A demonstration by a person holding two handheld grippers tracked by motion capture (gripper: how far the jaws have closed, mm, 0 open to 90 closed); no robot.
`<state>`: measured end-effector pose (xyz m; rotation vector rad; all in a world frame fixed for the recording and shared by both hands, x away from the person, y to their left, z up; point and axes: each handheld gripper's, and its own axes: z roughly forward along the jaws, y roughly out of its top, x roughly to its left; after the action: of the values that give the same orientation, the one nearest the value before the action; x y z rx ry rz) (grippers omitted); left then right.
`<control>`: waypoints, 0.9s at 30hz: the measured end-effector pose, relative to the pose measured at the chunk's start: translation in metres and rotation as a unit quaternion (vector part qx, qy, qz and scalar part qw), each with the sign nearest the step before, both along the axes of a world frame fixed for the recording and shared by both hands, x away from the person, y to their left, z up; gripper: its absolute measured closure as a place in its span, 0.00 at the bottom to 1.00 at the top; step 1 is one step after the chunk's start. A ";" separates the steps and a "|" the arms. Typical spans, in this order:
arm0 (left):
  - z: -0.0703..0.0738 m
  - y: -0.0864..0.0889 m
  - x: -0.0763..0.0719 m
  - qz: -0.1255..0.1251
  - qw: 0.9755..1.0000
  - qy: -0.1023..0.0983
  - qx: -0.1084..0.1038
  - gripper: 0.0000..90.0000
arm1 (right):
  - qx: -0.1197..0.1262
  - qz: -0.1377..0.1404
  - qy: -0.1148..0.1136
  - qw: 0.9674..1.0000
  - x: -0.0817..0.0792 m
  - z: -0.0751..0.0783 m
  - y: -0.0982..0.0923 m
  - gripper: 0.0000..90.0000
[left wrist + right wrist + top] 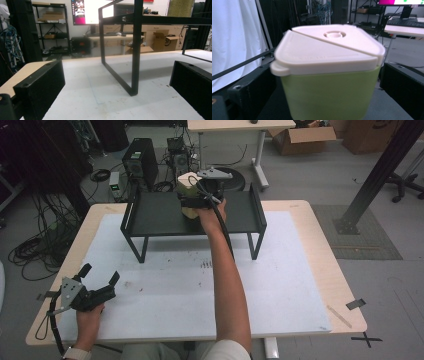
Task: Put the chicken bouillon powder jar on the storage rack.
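Observation:
A light green container (186, 184) (329, 95) with a cream lid stands on the black metal shelf (155, 215) at the far middle of the table. My right gripper (196, 200) (328, 75) is open around it, one jaw on each side of the green body with a thin gap to each wall. My left gripper (101, 273) (117, 68) rests open near the front left corner of the table, nothing between its jaws. It faces the shelf's nearest leg (136, 50).
A white mat (200, 285) covers most of the wooden table (325, 270). The shelf stands on thin legs with raised side rails. Beyond the table are a computer tower (140, 162), cables, a desk and cardboard boxes (300, 137).

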<state>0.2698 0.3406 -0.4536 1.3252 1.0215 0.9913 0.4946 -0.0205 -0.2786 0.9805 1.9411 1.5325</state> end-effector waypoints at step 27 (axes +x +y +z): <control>0.000 0.000 0.000 0.000 1.000 -0.002 0.000 0.00 | -0.006 0.006 -0.044 0.999 -0.053 0.034 -0.027 0.00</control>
<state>0.2695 0.3403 -0.4537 1.3226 1.0179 0.9937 0.4412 -0.0476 -0.2450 0.8839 1.8961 1.5430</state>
